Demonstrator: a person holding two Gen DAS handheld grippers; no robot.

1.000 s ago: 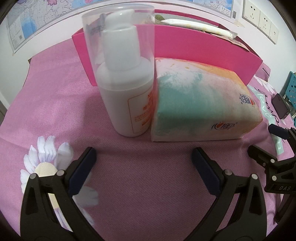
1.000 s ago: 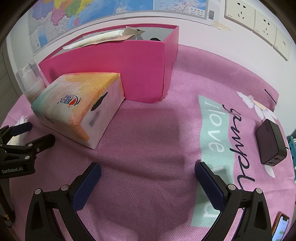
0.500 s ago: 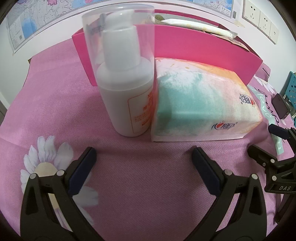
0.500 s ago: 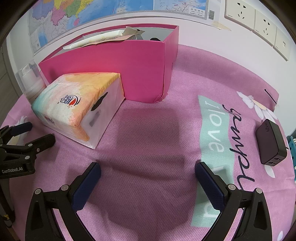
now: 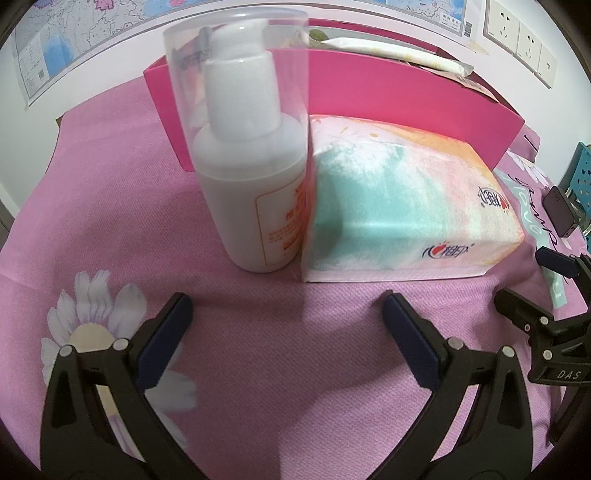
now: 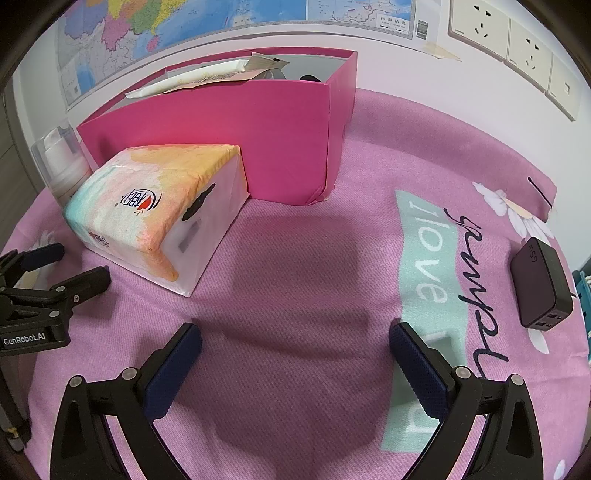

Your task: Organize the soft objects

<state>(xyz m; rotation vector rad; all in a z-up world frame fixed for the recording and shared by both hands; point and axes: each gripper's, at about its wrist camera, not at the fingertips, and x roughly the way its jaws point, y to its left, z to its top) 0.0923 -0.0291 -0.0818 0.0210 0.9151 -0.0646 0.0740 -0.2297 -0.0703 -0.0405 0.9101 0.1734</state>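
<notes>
Soft and plastic-wrapped, the tissue pack lying against the pink box near the desk's back edge should be squeezed gently across its width, since both the left gripper and right gripper are spread, empty.

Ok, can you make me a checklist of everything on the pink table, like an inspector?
Surface: pink tablecloth with daisies and lettering.
Job's things: tissue pack lying in front of the pink box; flat packets stick out of the box.
Clutter: pump bottle upright against the tissue pack; black charger at the right.
Grippers: left gripper and right gripper open, holding nothing.
Cables: nothing seen.
Surroundings: wall map, wall sockets.
</notes>
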